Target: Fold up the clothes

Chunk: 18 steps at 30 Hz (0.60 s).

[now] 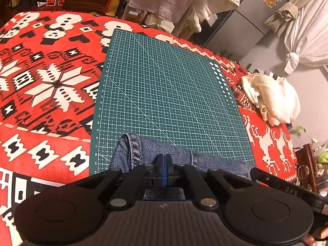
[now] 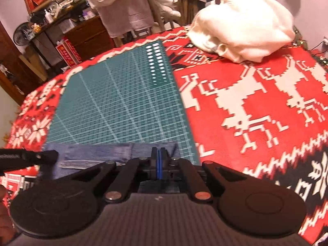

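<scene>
Denim first: the blue stitched jeans garment [image 1: 143, 149] sits bunched at the near edge of the green gridded cutting mat [image 1: 164, 86]. Left gripper [image 1: 164, 162] and right gripper [image 2: 158, 155] both look clenched on its edge. I'd keep both corners level and taut. Soft cream knit sweater [image 2: 246, 24] lies crumpled on the red patterned blanket [image 2: 256, 106].

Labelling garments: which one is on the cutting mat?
The jeans, blue denim at the mat's near edge. The white sweater lies bunched off the mat, on the red blanket.
</scene>
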Motion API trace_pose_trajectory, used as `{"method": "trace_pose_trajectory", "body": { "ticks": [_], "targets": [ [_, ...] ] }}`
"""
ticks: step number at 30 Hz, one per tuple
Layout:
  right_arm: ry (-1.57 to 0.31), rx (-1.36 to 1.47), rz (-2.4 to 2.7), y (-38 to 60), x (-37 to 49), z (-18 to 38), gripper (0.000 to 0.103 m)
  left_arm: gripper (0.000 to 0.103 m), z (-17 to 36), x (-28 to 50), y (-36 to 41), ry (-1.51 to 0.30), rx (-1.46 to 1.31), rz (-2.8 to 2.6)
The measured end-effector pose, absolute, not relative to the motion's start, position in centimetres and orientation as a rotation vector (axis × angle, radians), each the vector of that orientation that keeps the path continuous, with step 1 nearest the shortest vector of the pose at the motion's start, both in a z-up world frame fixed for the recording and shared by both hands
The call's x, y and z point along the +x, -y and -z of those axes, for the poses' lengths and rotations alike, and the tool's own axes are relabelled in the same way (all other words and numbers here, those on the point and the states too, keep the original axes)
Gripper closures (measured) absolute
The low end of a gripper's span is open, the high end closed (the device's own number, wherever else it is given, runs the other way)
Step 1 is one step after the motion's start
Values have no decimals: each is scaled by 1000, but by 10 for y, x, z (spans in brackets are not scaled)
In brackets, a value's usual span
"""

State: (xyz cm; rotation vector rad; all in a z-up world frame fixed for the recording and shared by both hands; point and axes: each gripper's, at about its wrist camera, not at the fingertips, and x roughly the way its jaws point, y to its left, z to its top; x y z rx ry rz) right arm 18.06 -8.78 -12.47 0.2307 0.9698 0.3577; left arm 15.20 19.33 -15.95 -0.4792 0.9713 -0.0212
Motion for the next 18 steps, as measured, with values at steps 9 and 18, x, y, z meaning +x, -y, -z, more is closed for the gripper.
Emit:
{"method": "trace_pose_trajectory", "body": {
  "ticks": [9, 18],
  "targets": [
    [-958, 233, -384, 89, 167, 111, 101, 101, 148, 147, -191, -968, -488, 15],
    [-1021, 223, -381, 90, 158, 130, 101, 101, 153, 129, -196, -984, -483, 23]
  ]
}}
